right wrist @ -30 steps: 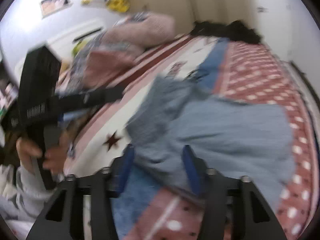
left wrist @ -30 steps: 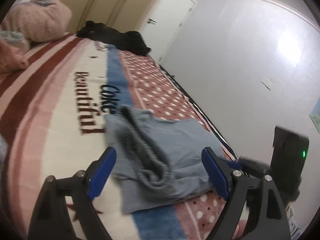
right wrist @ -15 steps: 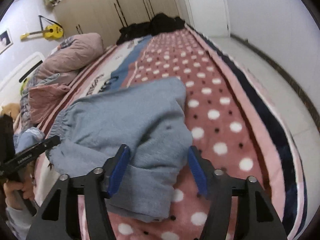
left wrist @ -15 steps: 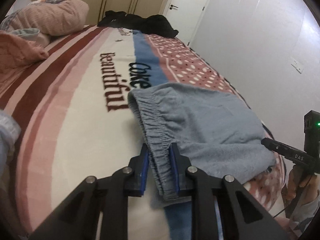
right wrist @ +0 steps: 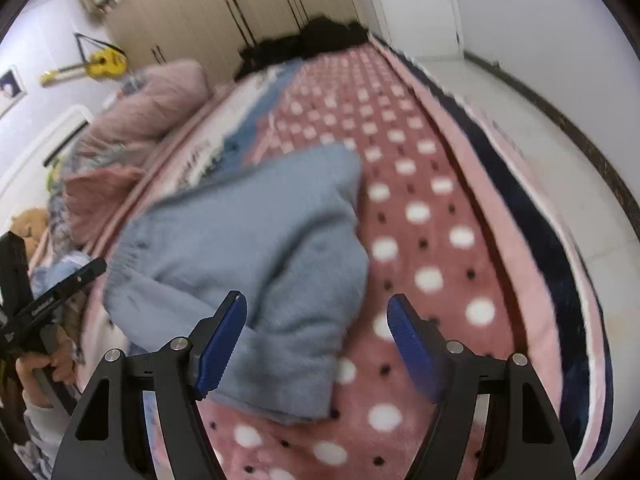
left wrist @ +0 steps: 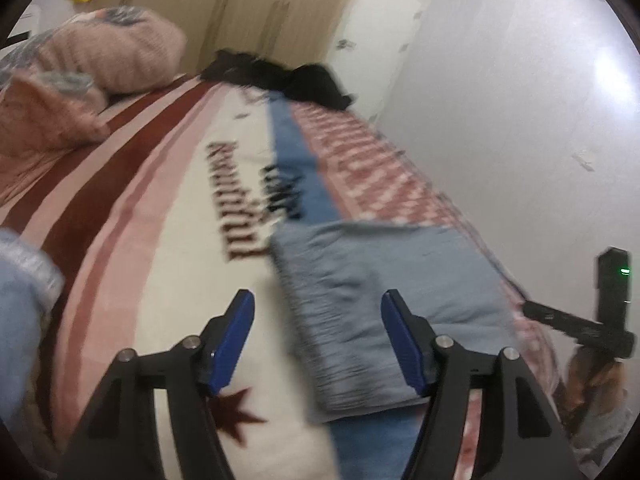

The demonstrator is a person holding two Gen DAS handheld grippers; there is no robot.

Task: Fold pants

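The grey-blue pants point(left wrist: 384, 304) lie folded into a compact rectangle on the patterned bed blanket point(left wrist: 168, 240). In the left wrist view my left gripper point(left wrist: 320, 340) is open and empty, just in front of the elastic waistband edge. In the right wrist view the pants point(right wrist: 248, 248) lie on the polka-dot part of the blanket point(right wrist: 432, 240). My right gripper point(right wrist: 316, 344) is open and empty over their near corner. Each gripper shows at the edge of the other's view, the right one point(left wrist: 600, 320) and the left one point(right wrist: 40, 304).
Pink pillows point(left wrist: 104, 56) and bedding are piled at the head of the bed. A black garment point(left wrist: 288, 76) lies at the far end near a white door point(right wrist: 416, 4). The bed's right edge drops to a white floor point(right wrist: 560, 152). A light-blue cloth point(left wrist: 20, 300) lies at the left.
My left gripper has let go of the waistband, opened wide and drawn back. The right gripper stays open and has shifted slightly over the pants' near corner.
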